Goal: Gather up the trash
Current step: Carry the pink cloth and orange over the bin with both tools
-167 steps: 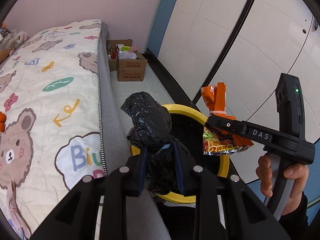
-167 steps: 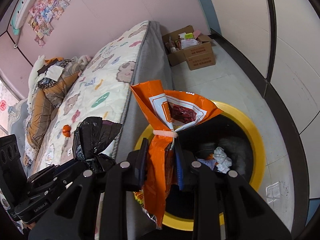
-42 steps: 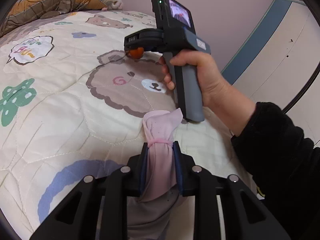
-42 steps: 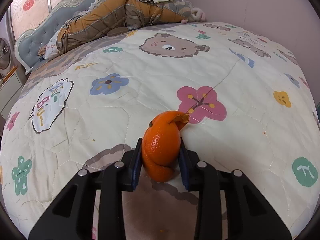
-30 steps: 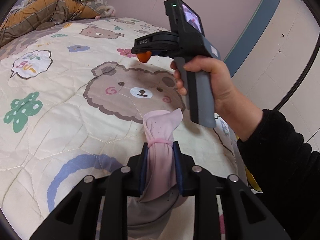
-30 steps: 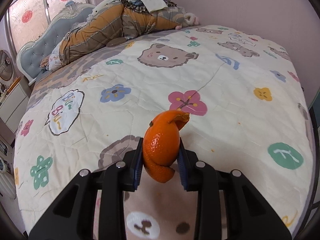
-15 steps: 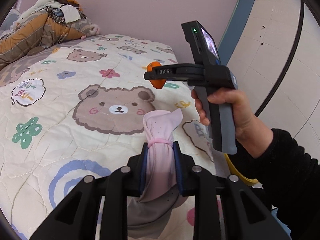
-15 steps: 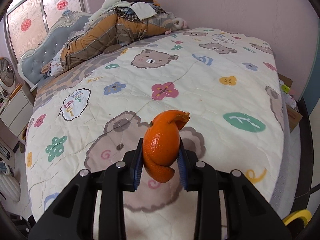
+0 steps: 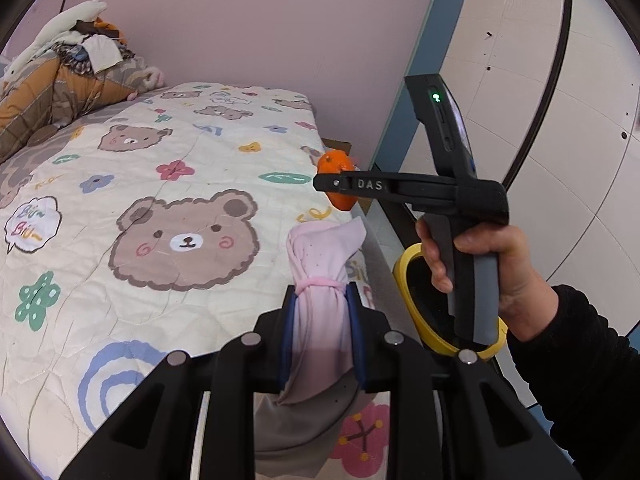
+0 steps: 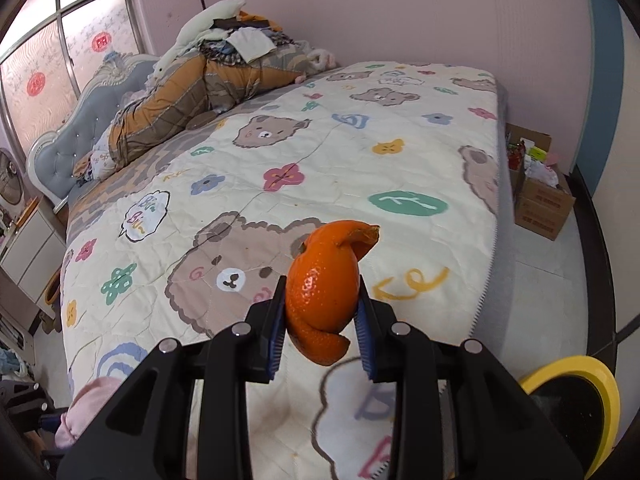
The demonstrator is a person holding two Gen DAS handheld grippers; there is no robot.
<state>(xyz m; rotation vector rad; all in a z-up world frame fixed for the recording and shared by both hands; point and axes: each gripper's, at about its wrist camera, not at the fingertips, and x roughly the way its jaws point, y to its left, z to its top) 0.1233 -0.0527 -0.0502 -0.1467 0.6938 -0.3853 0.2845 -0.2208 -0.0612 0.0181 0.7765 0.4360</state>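
Observation:
My left gripper [image 9: 320, 312] is shut on a pink tied bag [image 9: 322, 280], pinched just below its knot, hanging over the bed's near edge. My right gripper [image 10: 322, 312] is shut on a curl of orange peel [image 10: 324, 280], raised above the quilt. In the left wrist view a hand carries the right gripper [image 9: 336, 184] to the upper right with the orange peel [image 9: 338, 164] in it. The yellow-rimmed bin [image 9: 404, 264] stands on the floor beside the bed, partly behind that hand; the right wrist view shows the bin [image 10: 576, 372] at lower right. The pink bag [image 10: 92, 404] shows at lower left there.
A bear-print quilt [image 10: 320, 168] covers the bed, with a heap of bedding and clothes [image 10: 200, 76] by the headboard. A cardboard box [image 10: 540, 196] of items sits on the floor past the bed's foot. White cupboard doors [image 9: 560, 140] line the right side.
Both grippers have swung from over the middle of the bed towards its foot-side edge, each keeping its load. The yellow bin has come into both views.

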